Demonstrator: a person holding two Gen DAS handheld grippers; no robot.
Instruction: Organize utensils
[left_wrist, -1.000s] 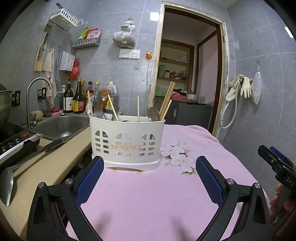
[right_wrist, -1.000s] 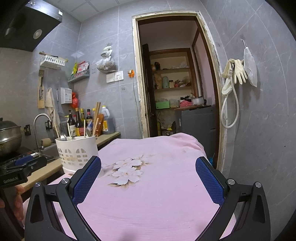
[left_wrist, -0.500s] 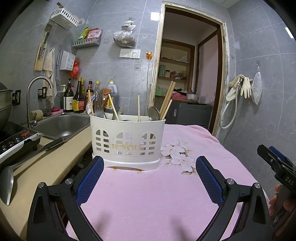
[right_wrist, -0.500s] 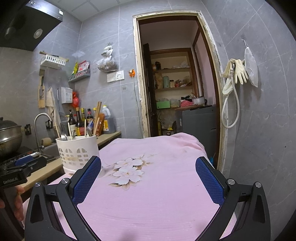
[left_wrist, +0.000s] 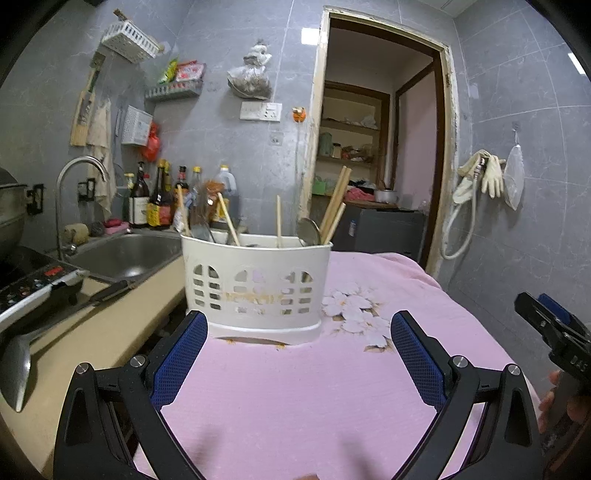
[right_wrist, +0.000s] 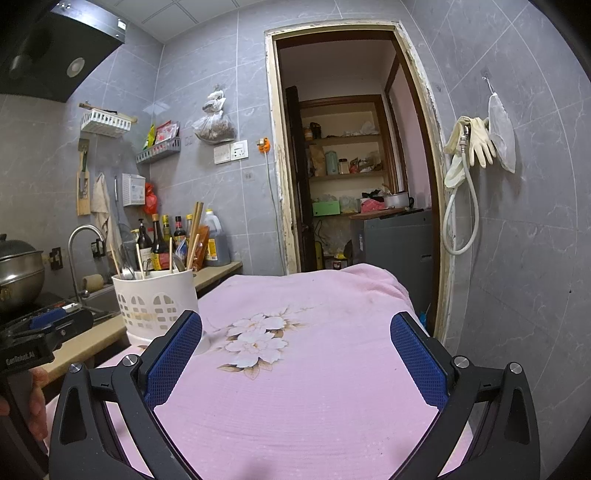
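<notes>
A white slotted utensil holder (left_wrist: 255, 288) stands on the pink flowered cloth (left_wrist: 295, 398), holding several wooden chopsticks (left_wrist: 334, 206) and a metal spoon (left_wrist: 309, 230). My left gripper (left_wrist: 295, 339) is open and empty, just short of the holder and facing it. In the right wrist view the holder (right_wrist: 155, 302) stands at the left. My right gripper (right_wrist: 295, 339) is open and empty above the cloth (right_wrist: 295, 387), to the right of the holder. The right gripper also shows at the left wrist view's right edge (left_wrist: 554, 332).
A beige counter (left_wrist: 92, 332) with a steel sink (left_wrist: 122, 254), a faucet, sauce bottles (left_wrist: 155, 199) and a stove lies left of the table. A ladle (left_wrist: 22, 354) lies on the counter. An open doorway (right_wrist: 351, 166) is behind the table; a grey tiled wall is to the right.
The left gripper has dipped slightly, so the holder sits a little higher in its view. The right gripper is nearly still. Both stay open.
</notes>
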